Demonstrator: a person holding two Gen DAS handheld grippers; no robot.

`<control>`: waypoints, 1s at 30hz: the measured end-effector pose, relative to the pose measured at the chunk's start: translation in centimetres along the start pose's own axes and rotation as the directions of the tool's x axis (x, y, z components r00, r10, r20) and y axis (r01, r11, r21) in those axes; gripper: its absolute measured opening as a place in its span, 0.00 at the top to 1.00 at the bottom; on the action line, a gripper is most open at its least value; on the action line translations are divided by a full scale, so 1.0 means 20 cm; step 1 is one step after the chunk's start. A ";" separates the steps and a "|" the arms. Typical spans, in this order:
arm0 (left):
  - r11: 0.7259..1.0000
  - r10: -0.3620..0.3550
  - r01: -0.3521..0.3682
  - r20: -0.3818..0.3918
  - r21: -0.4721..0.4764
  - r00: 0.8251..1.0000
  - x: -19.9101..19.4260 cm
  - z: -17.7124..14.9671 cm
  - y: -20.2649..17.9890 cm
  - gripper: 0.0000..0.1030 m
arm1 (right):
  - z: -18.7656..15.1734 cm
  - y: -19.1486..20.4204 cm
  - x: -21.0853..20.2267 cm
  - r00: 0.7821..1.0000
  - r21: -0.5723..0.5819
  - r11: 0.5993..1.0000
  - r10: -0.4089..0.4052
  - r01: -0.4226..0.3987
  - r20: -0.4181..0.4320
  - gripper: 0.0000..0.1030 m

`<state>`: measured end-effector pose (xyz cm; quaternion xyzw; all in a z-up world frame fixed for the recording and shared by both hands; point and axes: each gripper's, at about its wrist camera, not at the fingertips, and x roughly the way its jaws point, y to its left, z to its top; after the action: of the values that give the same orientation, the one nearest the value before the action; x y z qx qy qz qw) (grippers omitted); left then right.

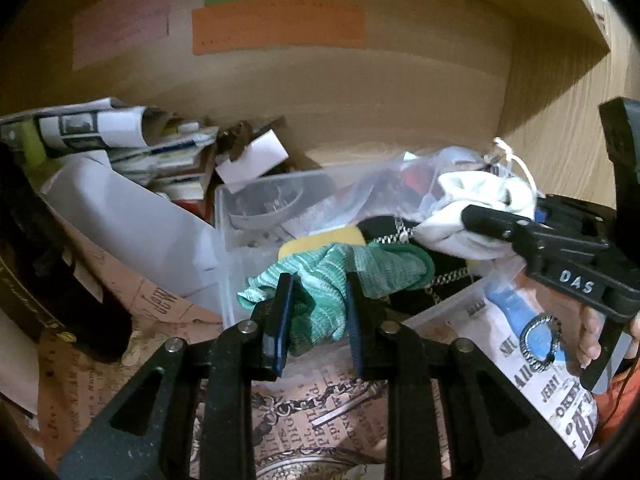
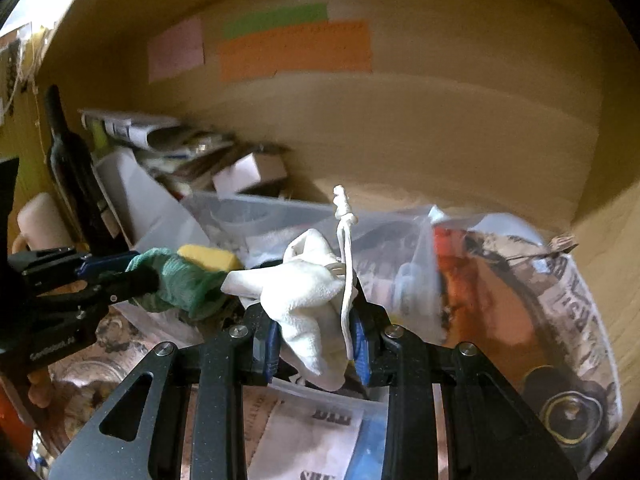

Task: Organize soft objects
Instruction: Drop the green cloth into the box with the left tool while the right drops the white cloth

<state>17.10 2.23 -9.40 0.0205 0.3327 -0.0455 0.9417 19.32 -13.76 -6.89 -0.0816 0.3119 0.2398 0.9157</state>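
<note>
My left gripper (image 1: 318,284) is shut on a green knitted cloth (image 1: 328,280) and holds it at the front edge of a clear plastic bin (image 1: 224,216). It also shows at the left of the right wrist view (image 2: 140,276), with the green cloth (image 2: 184,280) bunched ahead of it. My right gripper (image 2: 316,344) is shut on a white soft cloth (image 2: 312,300) with a white drawstring (image 2: 344,248). In the left wrist view the right gripper (image 1: 472,216) holds the white cloth (image 1: 472,196) over the bin's right side. A yellow sponge (image 1: 324,240) lies in the bin behind the green cloth.
The bin sits in a wooden shelf compartment with coloured paper notes (image 1: 276,26) on the back wall. Rolled papers and boxes (image 1: 120,136) pile up at the left, beside a dark bottle (image 2: 68,152). A clear bag of items (image 2: 500,280) lies at the right. Printed newspaper-style sheet (image 1: 312,400) lines the shelf floor.
</note>
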 end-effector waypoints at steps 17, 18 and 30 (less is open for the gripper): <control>0.998 -0.054 0.054 0.008 -0.038 0.999 -0.20 -0.03 0.02 0.29 | -0.01 0.06 -0.12 1.000 -0.072 0.997 -0.018 0.019 0.014 0.36; 0.998 -0.050 0.051 0.016 -0.040 0.999 -0.22 -0.03 0.02 0.24 | -0.01 0.06 -0.15 0.999 -0.069 0.997 -0.022 0.024 0.029 0.32; 0.996 -0.038 0.039 0.015 -0.084 0.999 -0.41 -0.17 0.05 0.01 | -0.17 0.01 -0.47 0.992 -0.037 0.996 -0.082 0.086 0.098 0.06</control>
<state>8.67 4.00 -6.97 -0.0260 0.3282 -0.0497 0.9429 10.88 -18.27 -3.80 -0.1016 0.2587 0.2109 0.9371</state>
